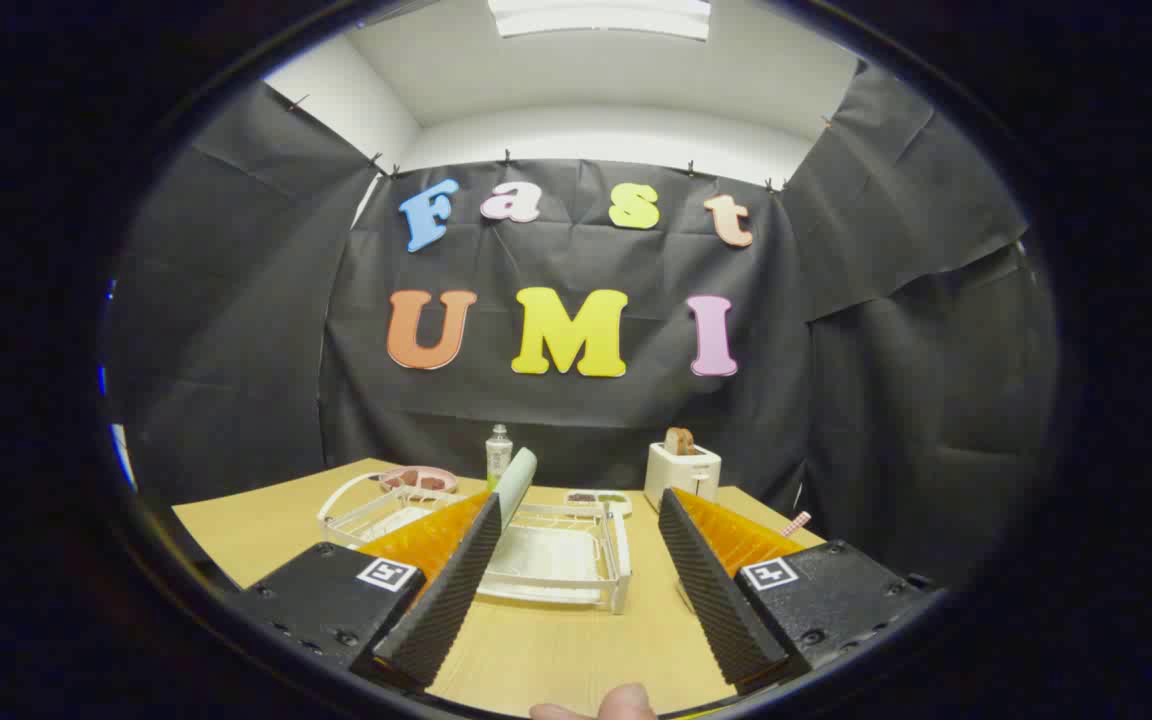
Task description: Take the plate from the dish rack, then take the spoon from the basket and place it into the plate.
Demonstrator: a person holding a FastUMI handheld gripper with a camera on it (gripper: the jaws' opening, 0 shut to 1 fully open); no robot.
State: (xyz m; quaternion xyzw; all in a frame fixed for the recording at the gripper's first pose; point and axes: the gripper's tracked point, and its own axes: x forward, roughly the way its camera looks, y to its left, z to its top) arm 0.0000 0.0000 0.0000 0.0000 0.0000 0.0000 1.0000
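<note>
Hovering above the wooden table [556,650], the gripper [576,520] has its two fingers spread wide with nothing between them but bare tabletop and the near part of the white dish rack [576,560]. That rack sits just ahead of the fingers, and a pale green plate [516,485] stands upright on edge at its left end, rising just beside the left fingertip. Beyond the left finger lies a white wire basket [376,510]; the spoon inside it is too small to make out. A pink dish [419,478] rests behind the basket, a clear bottle [499,455] stands near it, and a white toaster [683,470] with toast in its slot stands beyond the right finger. A fingertip [626,702] of the person shows at the bottom, close to the camera
</note>
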